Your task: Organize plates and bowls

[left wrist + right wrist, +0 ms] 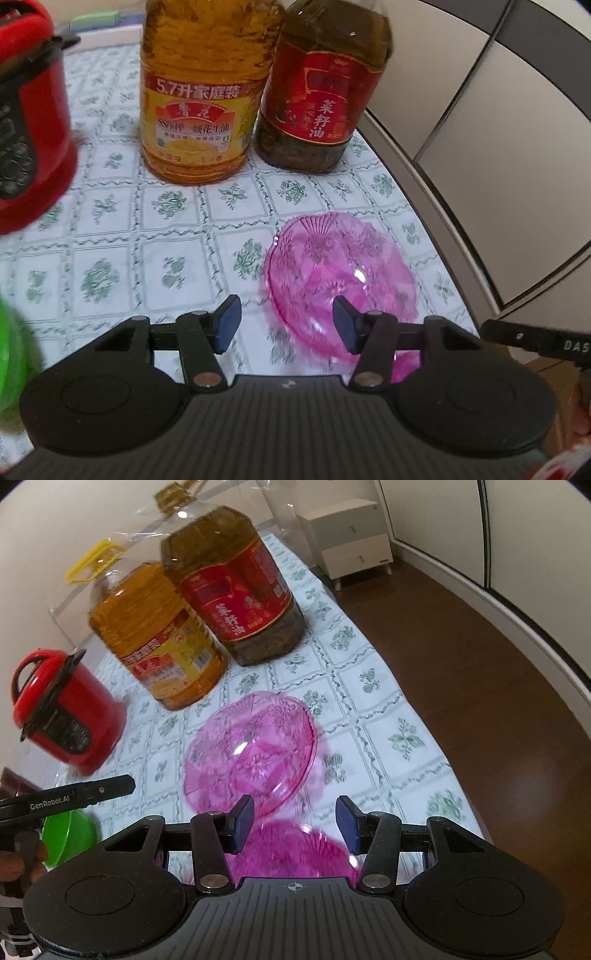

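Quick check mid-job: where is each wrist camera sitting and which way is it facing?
Left wrist: on the left tool, angled down over the table at the pink bowl; own open fingers show.
Right wrist: on the right tool, angled down over the pink bowl; own fingers, left tool and hand show.
Shared: pink bowl, yellow oil jug, dark oil jug, red cooker.

A translucent pink glass bowl (341,280) is showing a pressed fan-and-flower pattern. The surface's white cloth (155,236) is carrying green floral squares. An amber plastic oil jug (199,92) is wearing a yellow label — its darker neighbour jug (321,92) a red one. A small cooker (70,716) is glowing red, a plastic bowl (68,836) bright green.
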Tool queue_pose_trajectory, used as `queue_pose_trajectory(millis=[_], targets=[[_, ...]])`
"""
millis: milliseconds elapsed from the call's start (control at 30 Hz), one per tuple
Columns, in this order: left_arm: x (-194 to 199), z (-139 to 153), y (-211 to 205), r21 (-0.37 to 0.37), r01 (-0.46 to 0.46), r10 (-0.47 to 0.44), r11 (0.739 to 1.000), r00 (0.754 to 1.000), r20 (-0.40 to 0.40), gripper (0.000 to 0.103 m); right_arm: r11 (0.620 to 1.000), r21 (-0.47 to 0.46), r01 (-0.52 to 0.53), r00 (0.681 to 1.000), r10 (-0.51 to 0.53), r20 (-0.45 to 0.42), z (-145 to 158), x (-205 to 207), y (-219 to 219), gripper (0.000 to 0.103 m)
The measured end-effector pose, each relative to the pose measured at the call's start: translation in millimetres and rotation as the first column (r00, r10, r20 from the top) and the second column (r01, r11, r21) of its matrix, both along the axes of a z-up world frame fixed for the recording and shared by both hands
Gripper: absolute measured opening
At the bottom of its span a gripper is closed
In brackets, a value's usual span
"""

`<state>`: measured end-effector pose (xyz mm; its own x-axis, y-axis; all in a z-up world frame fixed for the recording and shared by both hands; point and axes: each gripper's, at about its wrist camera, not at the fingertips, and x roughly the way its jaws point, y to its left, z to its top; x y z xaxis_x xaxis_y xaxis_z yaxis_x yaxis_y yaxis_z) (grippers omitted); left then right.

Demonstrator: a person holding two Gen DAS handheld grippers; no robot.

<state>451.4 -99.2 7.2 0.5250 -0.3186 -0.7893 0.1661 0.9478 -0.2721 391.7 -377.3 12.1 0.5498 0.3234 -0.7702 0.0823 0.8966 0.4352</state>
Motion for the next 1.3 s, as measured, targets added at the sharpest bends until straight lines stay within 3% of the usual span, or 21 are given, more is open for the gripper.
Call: queue_pose_trajectory(millis=[400,867,1167,1300], targets=[[53,-43,-9,0.012,0.018,-0.018,1.0,0.999,-0.032,0.04,0.999,0.048,0.013,0.999,-0.011,-0.036,-52,61,-7,0.049],[76,-70,-21,0.034,0.047,-0.044,0.998,0.996,-0.073,0.023,0.996,0.085,0.012,0.999,-0.008,-0.05,-81,85,-7,0.048],[79,-77,-22,0.051,0.06,-0.055,0.997,0.994,-0.096,0.01,0.995,0.096,0.007,0.998,-0.001,-0.062,-91,91,-3,0.024],[78,-77,-21,0.052,0.058,-0.053,0.997,0.994,-0.097,0.008,0.995,0.1,0.003,0.998,0.003,-0.064,-92,92,-2,0.013]])
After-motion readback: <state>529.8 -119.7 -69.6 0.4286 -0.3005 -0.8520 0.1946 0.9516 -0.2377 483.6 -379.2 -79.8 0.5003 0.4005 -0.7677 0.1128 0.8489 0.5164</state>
